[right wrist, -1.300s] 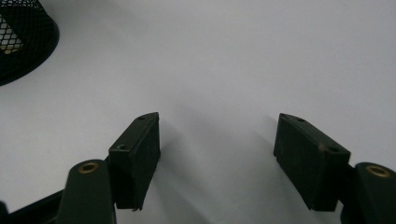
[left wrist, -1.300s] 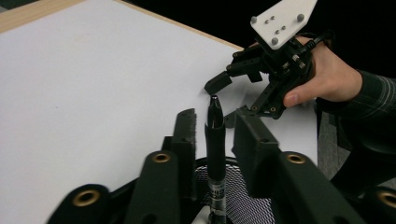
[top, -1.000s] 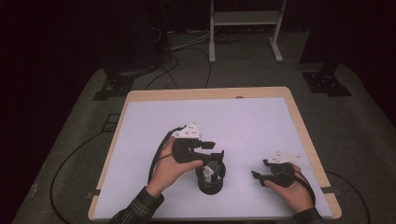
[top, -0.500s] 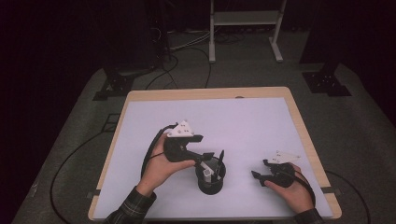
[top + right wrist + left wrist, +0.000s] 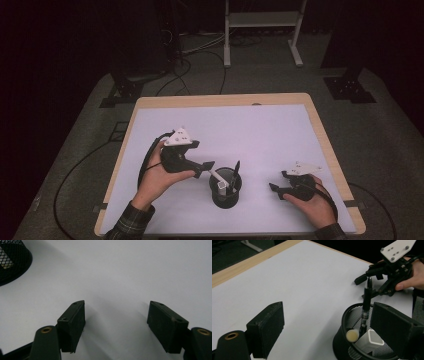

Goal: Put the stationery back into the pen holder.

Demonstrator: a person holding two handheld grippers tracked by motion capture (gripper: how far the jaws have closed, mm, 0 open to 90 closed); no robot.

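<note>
A fixed high camera looked forward and down over the whole worktop [image 5: 260,125] from the person's side. The left gripper [image 5: 206,169] carried a close camera that faced along its jaws, low across the white surface, toward the mesh cup [image 5: 362,345] and the right gripper [image 5: 372,281] beyond. The right gripper's own camera sat very near the worktop, and caught the cup's edge [image 5: 12,262] at upper left. All three views shared that cup.

The left claw [image 5: 207,167], held in the left hand [image 5: 160,175] at about eight o'clock, points toward three o'clock; its jaws have just been opening, nothing between them. The right claw [image 5: 276,189], in the right hand [image 5: 312,200] at four o'clock, points toward nine o'clock, jaws spread and empty.
</note>
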